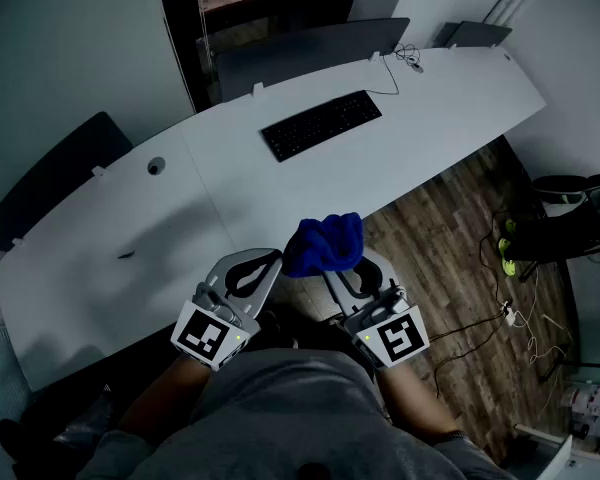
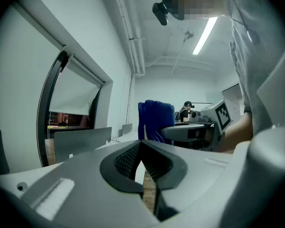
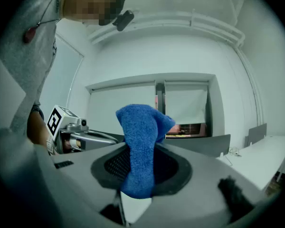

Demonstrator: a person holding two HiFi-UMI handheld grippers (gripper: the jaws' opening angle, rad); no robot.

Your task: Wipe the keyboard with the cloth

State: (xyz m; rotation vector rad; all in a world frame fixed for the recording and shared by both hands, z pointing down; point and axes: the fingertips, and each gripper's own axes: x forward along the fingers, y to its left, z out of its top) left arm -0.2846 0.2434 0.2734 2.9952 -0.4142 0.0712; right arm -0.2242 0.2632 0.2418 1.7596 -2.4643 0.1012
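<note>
Looking down, head view: one flat black keyboard lies on a smooth, curved white desk, well apart from both grippers.
Cloth: one blue, fuzzy cloth, bunched into a lump near the desk's front edge, off the keyboard.
Grippers: two, grey plastic, each with one square-marker cube: left gripper and right gripper, side by side.
Left gripper view: ribbed black pads are pressed together with nothing between them; the cloth shows beyond them.
Right gripper view: jaws are clamped on the cloth, and a nubby fold stands up between the ribbed black pads.
</note>
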